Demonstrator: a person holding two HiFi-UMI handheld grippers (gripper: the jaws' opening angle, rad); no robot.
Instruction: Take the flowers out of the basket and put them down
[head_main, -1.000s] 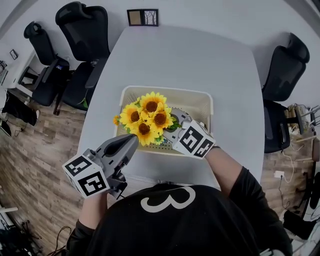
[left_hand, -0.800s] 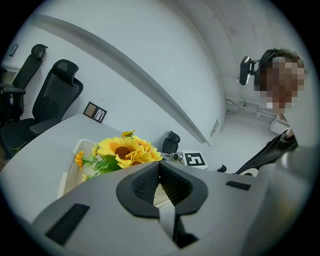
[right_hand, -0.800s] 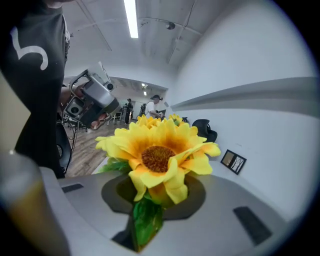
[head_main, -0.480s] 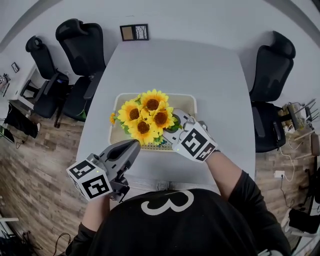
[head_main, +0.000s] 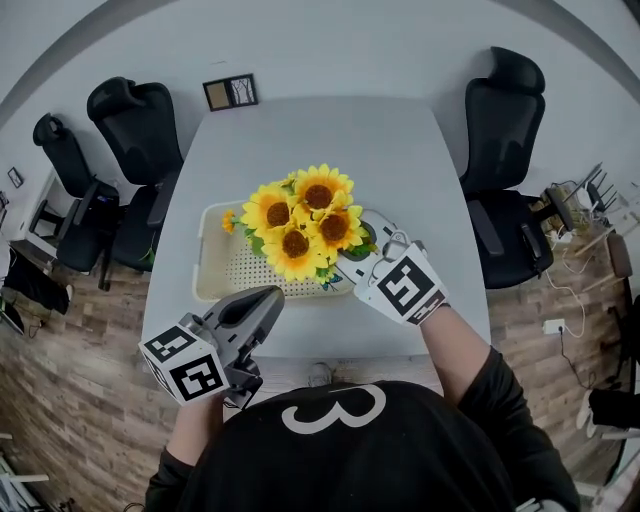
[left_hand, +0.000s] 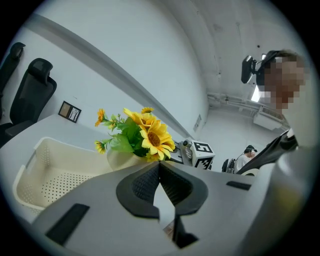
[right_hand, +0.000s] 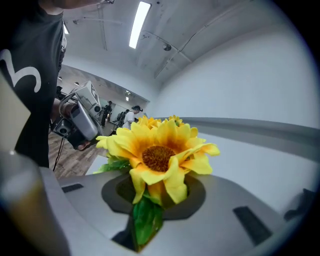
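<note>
Yellow flowers (head_main: 305, 225): a bunch of sunflower heads with flat, pointed petals and round, brown, grainy centres. They are clamped at the stem in the right tool (right_hand: 151, 192), and one head fills the space just ahead of its jaws.
Green leaf (right_hand: 145, 220): smooth and tapering, it hangs down in the gap between those same jaws.
Grip, right: the jaws are drawn narrow on the flowers' stem, with a dark pad on either side and a smooth grey shell behind.
Grip, left: the left tool (left_hand: 159, 166) has its jaws closed tip to tip with nothing between them. Its ribbed dark pads meet in a V.
Cream basket (head_main: 212, 262): moulded plastic and rectangular, with rounded corners and a floor dotted with small holes. It lies just ahead of the left tool's tip and beside the right tool. The flowers overlap its end nearest the right tool, with their heads above its rim. Whether the stem ends are clear of the basket cannot be told.
Grey tabletop (head_main: 330, 130): smooth, matt and round-cornered. It carries the basket and stretches on beyond both tools.
Black chairs (head_main: 135, 125): padded, high-backed office seats, well out to each tool's outer side.
Wood floor (head_main: 60, 340): brown planks below the left tool's side.
</note>
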